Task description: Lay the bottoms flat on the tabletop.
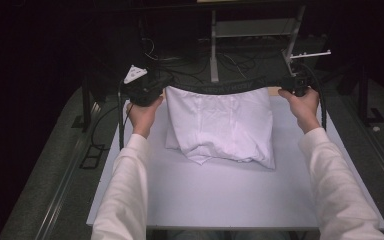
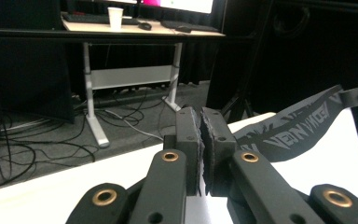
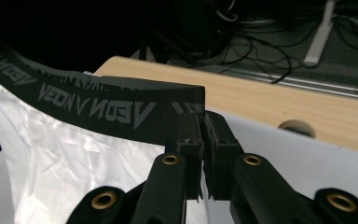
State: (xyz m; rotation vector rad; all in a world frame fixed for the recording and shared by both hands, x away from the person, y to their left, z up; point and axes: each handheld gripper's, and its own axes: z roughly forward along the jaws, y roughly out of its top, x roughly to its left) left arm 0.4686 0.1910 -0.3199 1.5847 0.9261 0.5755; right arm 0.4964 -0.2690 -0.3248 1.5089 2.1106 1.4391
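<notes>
While raised, both hands (image 1: pixel 145 112) apart, level.

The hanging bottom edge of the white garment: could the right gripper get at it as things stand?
Probably not yet. The right gripper is shut on the black waistband, as is the left gripper, stretching the white garment between them. Neither is free, though nothing blocks the lower edge.

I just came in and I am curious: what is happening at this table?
A person holds white underwear up by its black waistband, one tool at each end. The left tool and the right tool are both shut on the waistband. The band is stretched between them, and the lower cloth rests bunched on the white table.
</notes>
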